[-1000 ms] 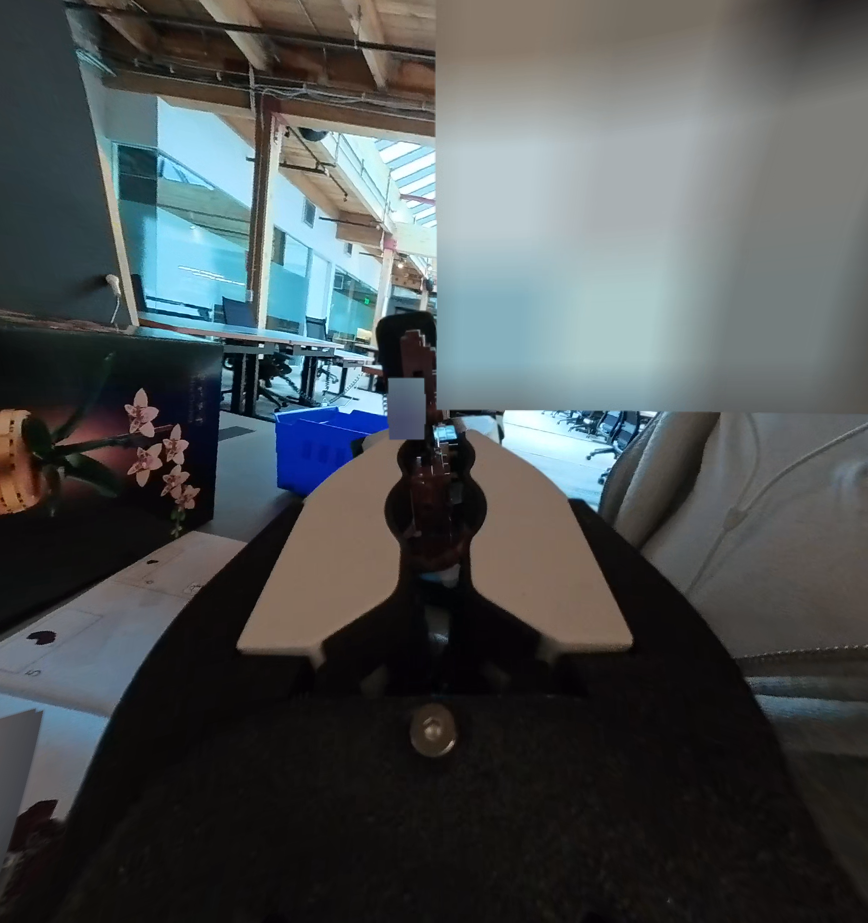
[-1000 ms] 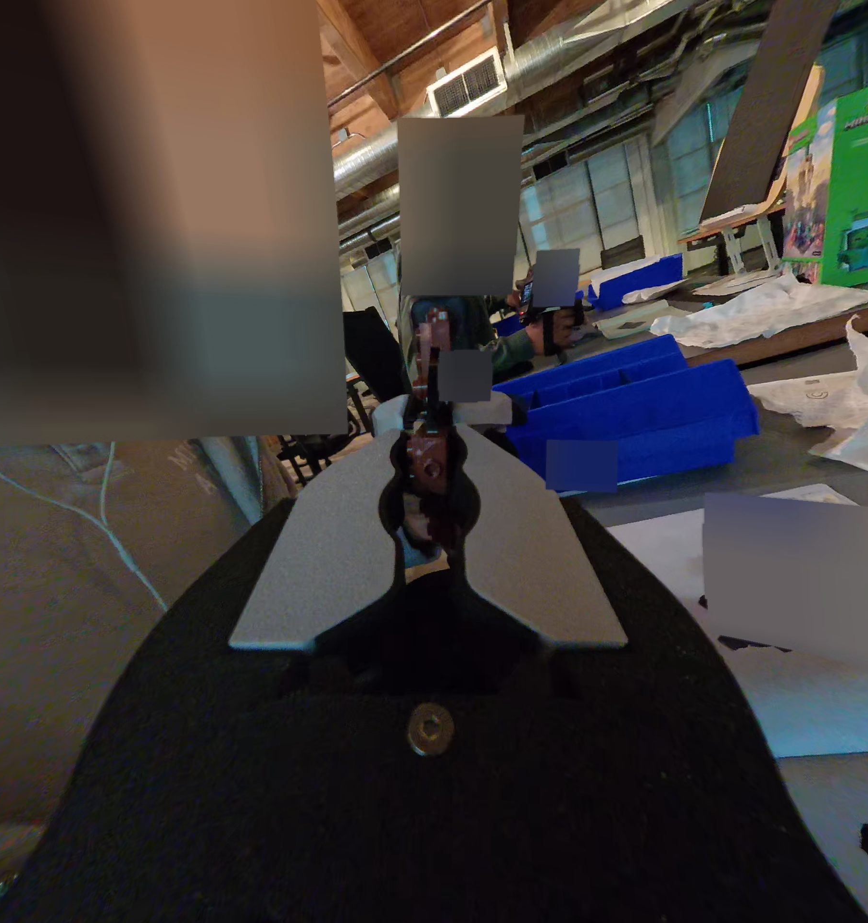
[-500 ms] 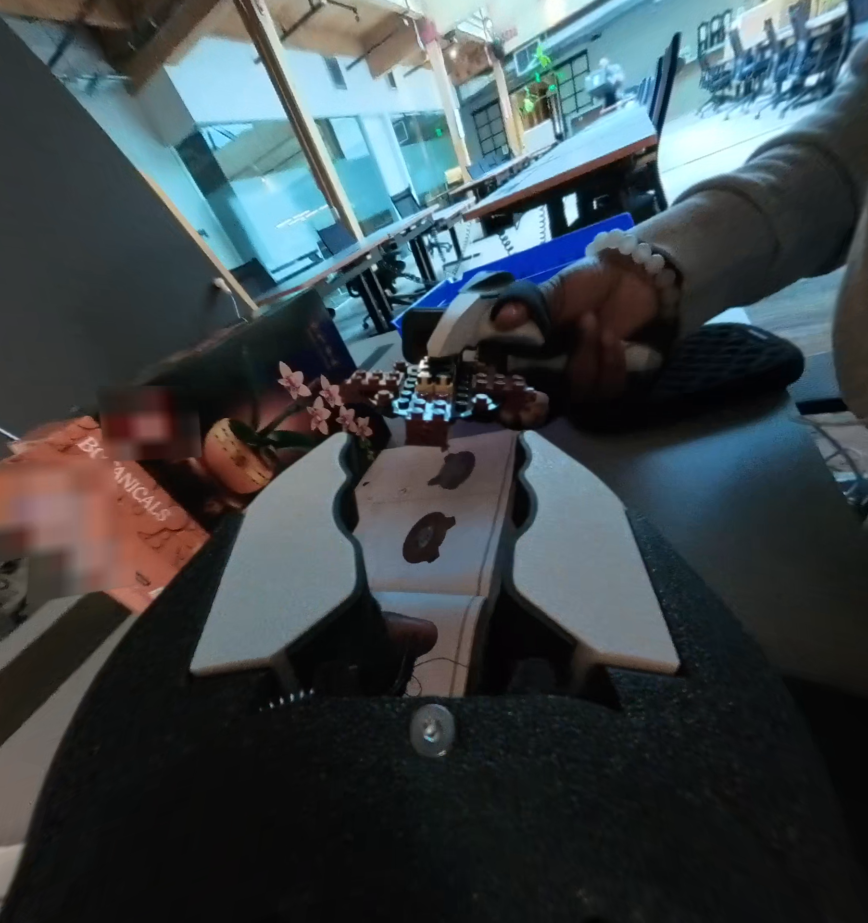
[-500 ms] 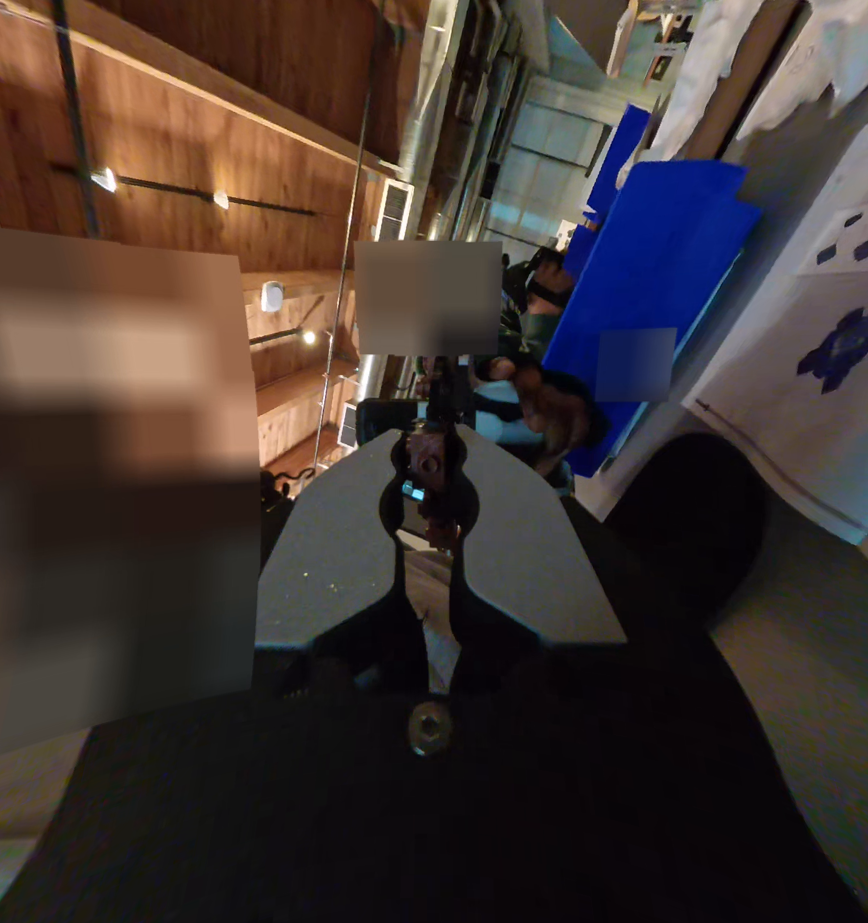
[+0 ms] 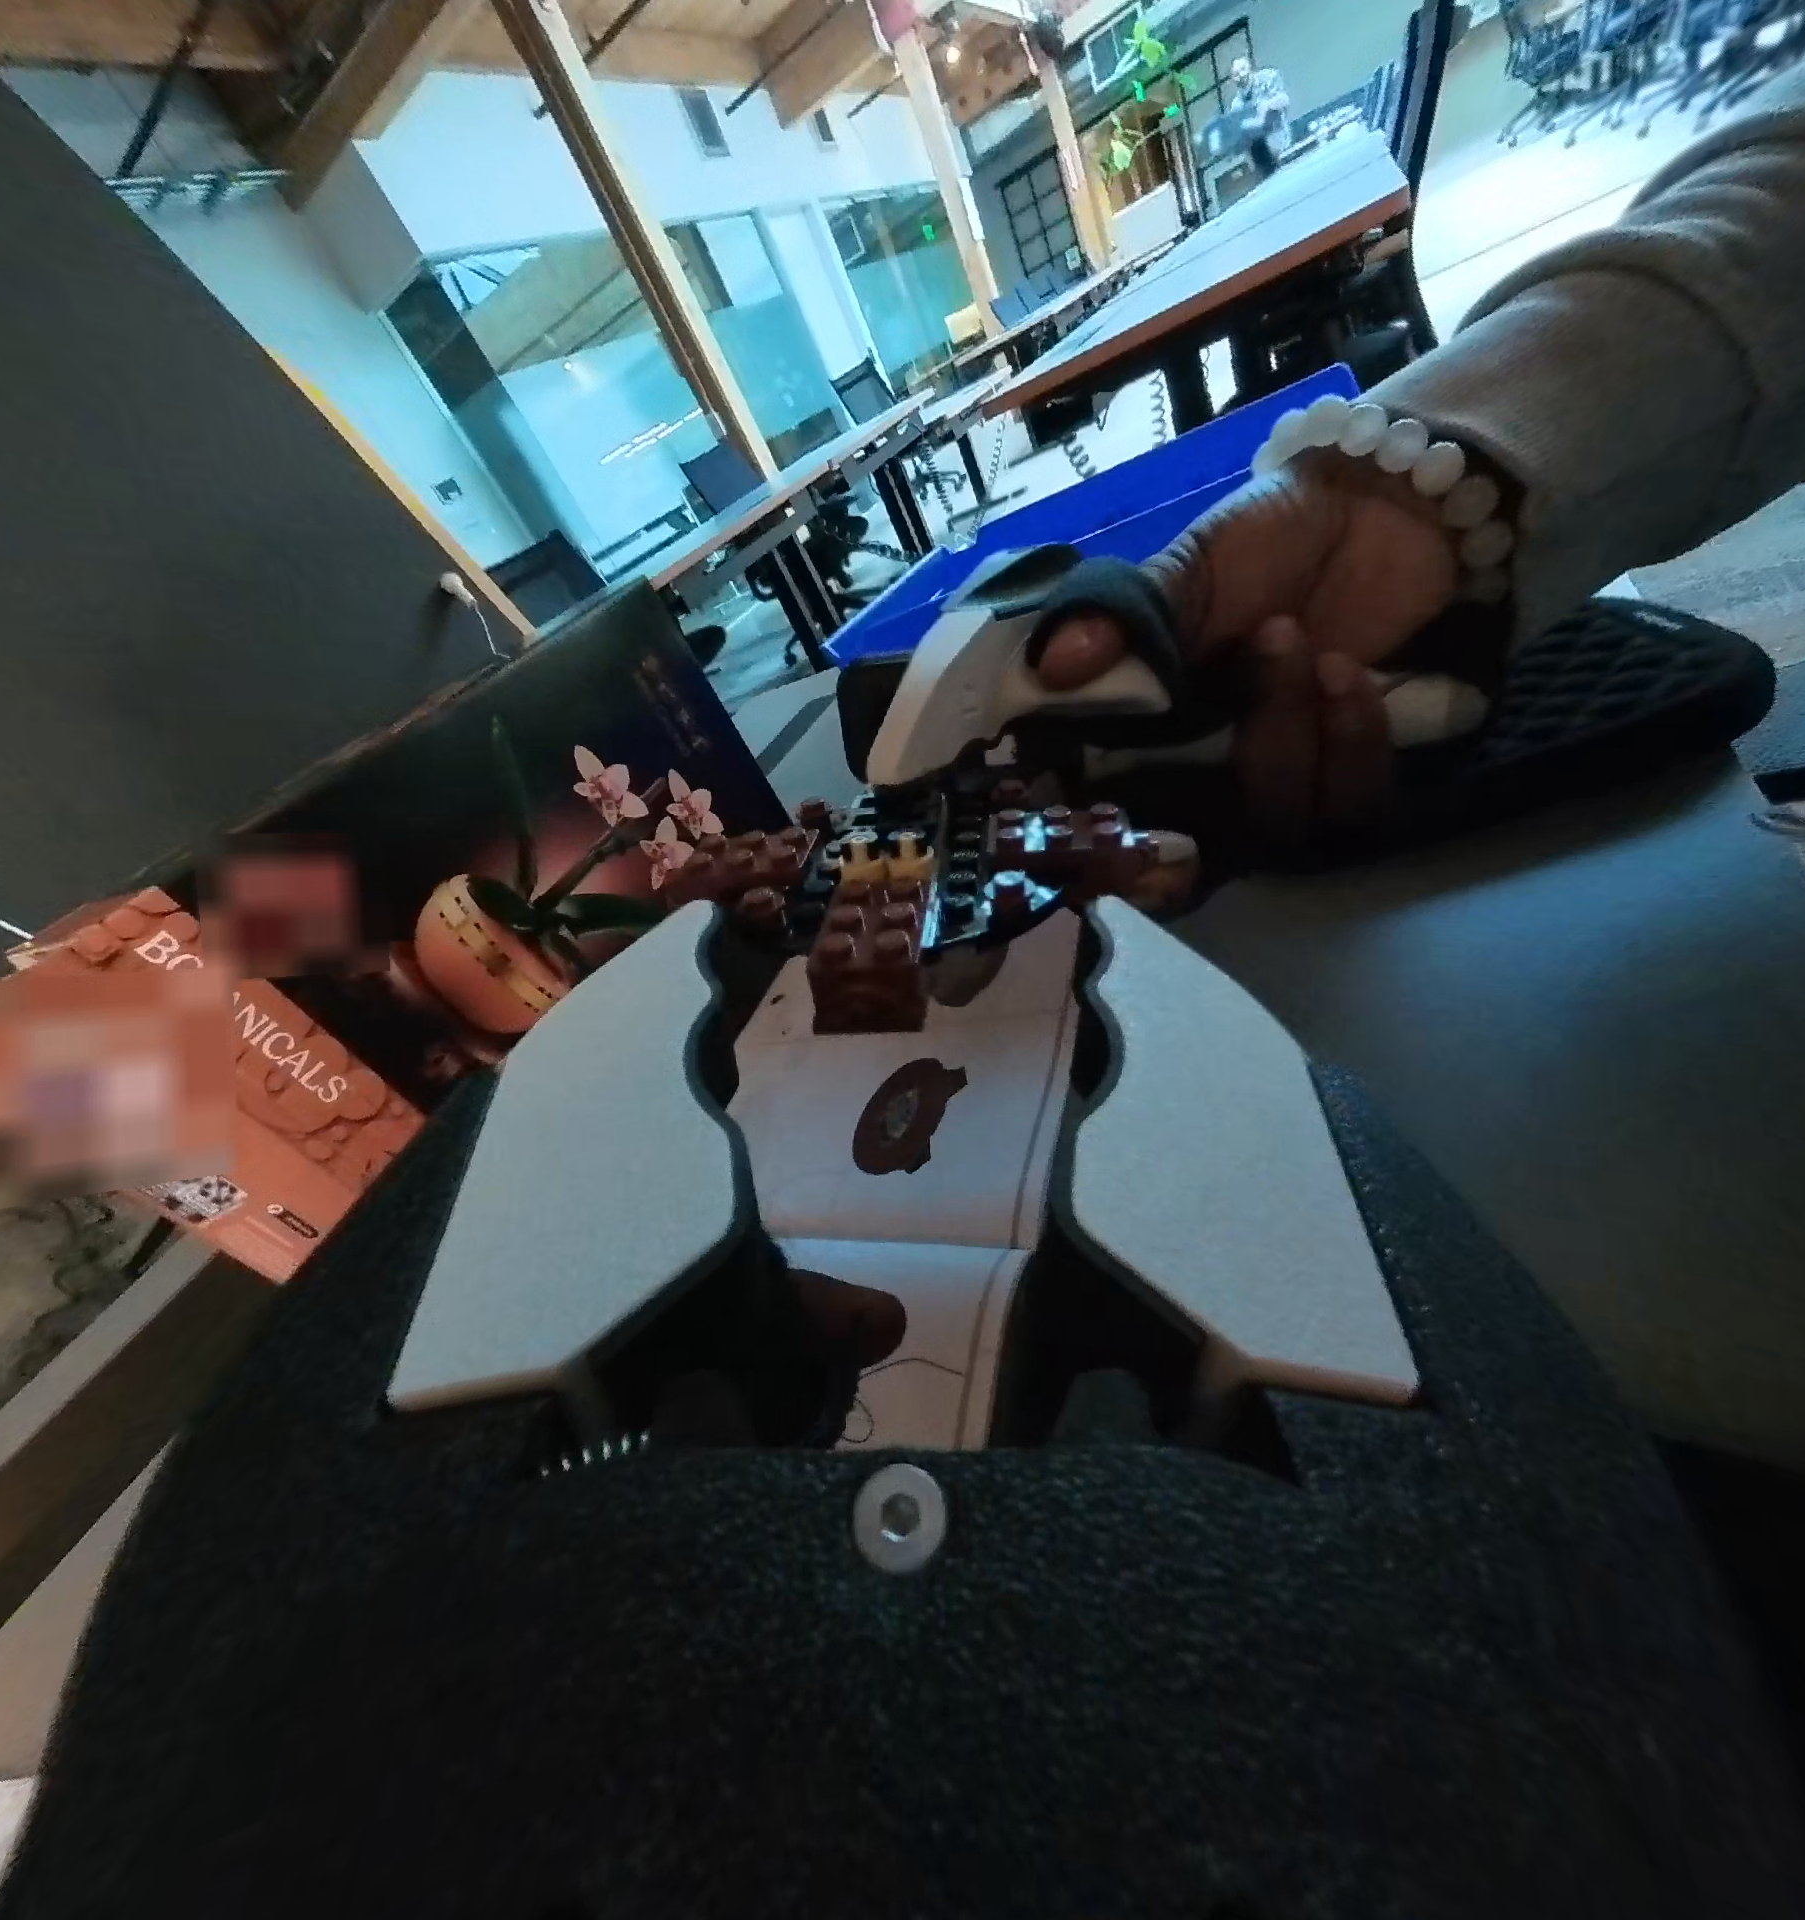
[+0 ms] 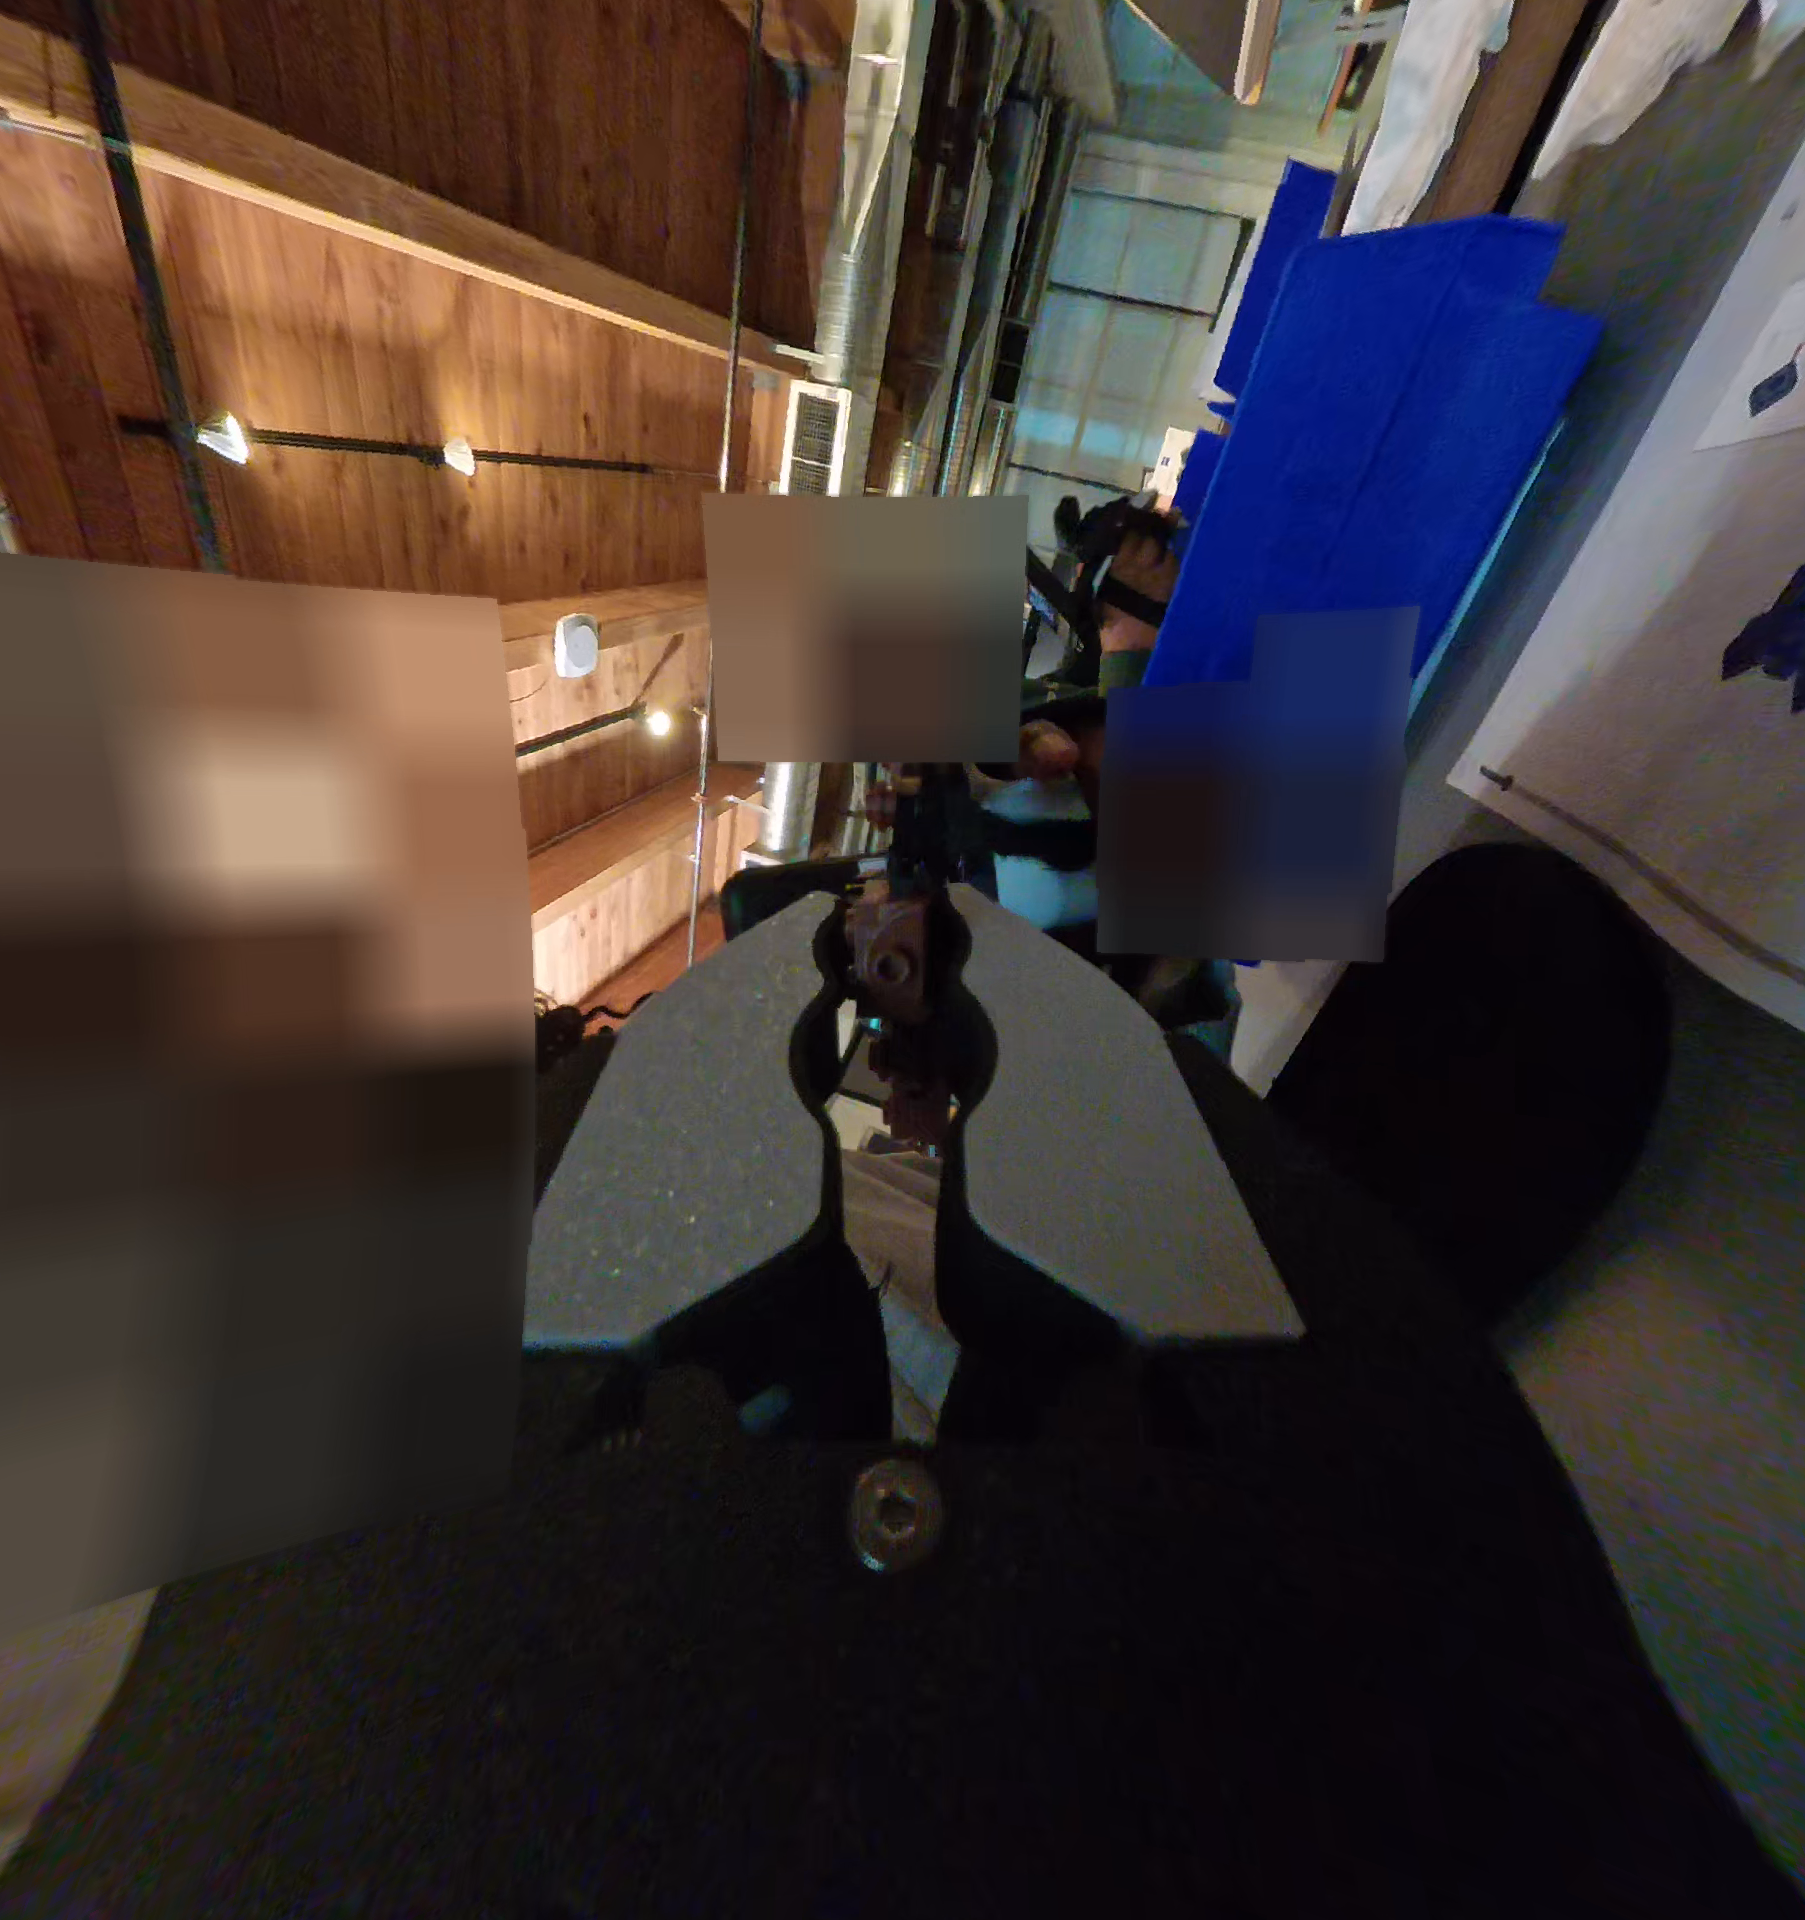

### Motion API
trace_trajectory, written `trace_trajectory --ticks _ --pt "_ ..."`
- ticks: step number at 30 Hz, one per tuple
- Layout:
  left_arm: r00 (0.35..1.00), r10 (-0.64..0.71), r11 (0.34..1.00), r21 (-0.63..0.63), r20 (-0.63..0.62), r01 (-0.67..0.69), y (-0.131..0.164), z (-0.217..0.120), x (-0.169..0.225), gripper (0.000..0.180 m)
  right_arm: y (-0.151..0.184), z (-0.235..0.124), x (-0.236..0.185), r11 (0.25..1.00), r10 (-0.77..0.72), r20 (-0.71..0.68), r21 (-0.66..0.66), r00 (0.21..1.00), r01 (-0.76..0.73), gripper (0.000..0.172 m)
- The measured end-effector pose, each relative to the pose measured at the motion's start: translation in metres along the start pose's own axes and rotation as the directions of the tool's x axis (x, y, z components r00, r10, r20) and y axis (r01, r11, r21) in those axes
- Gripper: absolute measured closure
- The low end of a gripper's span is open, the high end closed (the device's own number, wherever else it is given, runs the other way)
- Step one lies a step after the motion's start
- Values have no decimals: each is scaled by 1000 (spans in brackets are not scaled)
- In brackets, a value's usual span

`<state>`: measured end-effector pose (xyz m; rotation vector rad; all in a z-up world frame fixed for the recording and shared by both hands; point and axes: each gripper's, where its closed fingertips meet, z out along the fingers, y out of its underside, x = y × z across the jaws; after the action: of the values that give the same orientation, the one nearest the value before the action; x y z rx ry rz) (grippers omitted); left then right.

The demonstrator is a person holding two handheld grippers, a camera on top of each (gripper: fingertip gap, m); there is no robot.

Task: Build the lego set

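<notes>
A: Since a second before, the left claw point(image 5: 898, 920) had gone from nearly closed on the brick build point(image 5: 877, 904) to wide apart. It had also tipped down toward the counter point(image 5: 1500, 1091).

B: And the build?

A: It sat just ahead of the left fingertips point(image 5: 669, 966), touching neither. The right claw point(image 6: 893, 935) carried it alone, its jaws narrow, gripping the brown bricks and black plate at the far edge.

B: Was that hold sound?

A: It looked so, as far as one could judge. With only an edge pinched, steadiness rested on the hand point(image 5: 1293, 623) keeping the plate level over the printed sheet point(image 5: 908, 1122).

B: Any markings?

A: A dark box point(image 5: 586, 831) to the left bore an orchid picture and lettering. An orange booklet point(image 5: 285, 1122) beside it was lettered too and partly blurred. A blue bin point(image 5: 1085, 530) stood behind.
</notes>
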<state>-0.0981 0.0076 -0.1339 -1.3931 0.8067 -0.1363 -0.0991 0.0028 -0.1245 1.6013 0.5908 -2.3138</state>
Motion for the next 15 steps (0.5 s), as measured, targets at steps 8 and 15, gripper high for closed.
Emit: trace_trajectory --ticks 8,15 --pt "998 -45 998 53 40 43 2 -4 -2 123 2 5 2 1000 26 -5 -12 1000 -27 159" --pt "982 -171 963 226 80 149 -12 -15 -13 147 9 18 -13 990 -109 4 -95 994 109 157"
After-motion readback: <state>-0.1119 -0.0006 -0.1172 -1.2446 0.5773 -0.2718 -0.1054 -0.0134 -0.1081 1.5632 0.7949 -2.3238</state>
